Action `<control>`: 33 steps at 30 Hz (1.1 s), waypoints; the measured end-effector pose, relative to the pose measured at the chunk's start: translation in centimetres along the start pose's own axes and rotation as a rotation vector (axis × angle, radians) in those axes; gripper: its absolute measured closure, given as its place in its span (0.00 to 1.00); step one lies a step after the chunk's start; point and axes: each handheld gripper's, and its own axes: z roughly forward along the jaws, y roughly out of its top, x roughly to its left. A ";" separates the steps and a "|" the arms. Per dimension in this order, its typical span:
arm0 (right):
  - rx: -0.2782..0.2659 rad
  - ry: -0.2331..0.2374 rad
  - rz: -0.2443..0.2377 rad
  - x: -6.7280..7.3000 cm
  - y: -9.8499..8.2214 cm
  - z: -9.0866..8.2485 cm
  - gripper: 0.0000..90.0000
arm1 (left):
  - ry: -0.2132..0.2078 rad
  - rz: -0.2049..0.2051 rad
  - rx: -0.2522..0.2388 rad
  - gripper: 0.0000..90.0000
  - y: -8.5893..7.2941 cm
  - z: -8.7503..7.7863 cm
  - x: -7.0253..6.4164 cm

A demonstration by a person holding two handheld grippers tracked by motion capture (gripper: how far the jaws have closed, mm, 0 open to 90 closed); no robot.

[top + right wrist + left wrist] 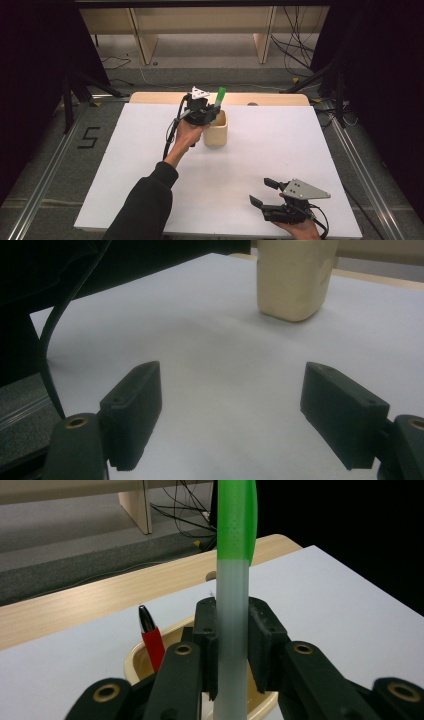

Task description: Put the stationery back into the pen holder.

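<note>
Green-capped marker (231, 630) clamped upright in the left gripper (210, 111) above a cream cup (216, 131) holding a red pen (152, 642), right gripper (266, 192) spread wide over white table (280, 145).

A black 5 (88, 137) lies left of the table (280, 145) (cables (295, 45) trail beyond it).

Cup (216, 134): matt cream plastic, smooth. Marker (232, 605) at its 12 o'clock: frosted translucent barrel, glossy green plastic cap. Red pen (152, 642) looked glossy, dark shiny tip. Table sheet (280, 145) was matt white, paper-like, on a pale wood top. Gripper jaws matt black plastic.
</note>
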 end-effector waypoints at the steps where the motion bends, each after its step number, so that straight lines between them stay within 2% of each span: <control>1: -0.001 0.001 0.002 0.0 0.0 0.0 0.28 | 0.005 -0.001 0.000 0.85 -0.1 0.2 0.1; 12: 0.004 0.008 -0.010 0.1 0.0 0.1 0.29 | 0.018 -0.032 0.004 0.84 -0.6 1.2 0.4; 21: 0.005 0.013 -0.013 0.1 0.0 0.1 0.29 | 0.018 -0.026 0.040 0.84 -1.1 2.0 0.2; 25: 0.002 0.014 -0.012 0.1 0.0 0.1 0.29 | 0.021 -0.018 0.072 0.84 -1.3 2.3 0.2; 27: 0.004 0.015 -0.011 0.1 0.0 0.1 0.29 | 0.010 -0.018 0.082 0.83 -1.4 2.3 0.2; 29: 0.005 0.015 -0.011 0.1 0.0 0.1 0.29 | 0.005 0.003 0.106 0.73 -1.3 2.1 0.1; 30: 0.004 0.015 -0.011 0.1 0.0 0.1 0.29 | 0.010 0.015 0.103 0.70 -1.2 1.9 0.0; 33: 0.002 0.013 -0.010 0.1 0.0 0.1 0.29 | 0.002 0.028 0.113 0.71 -1.0 1.4 0.1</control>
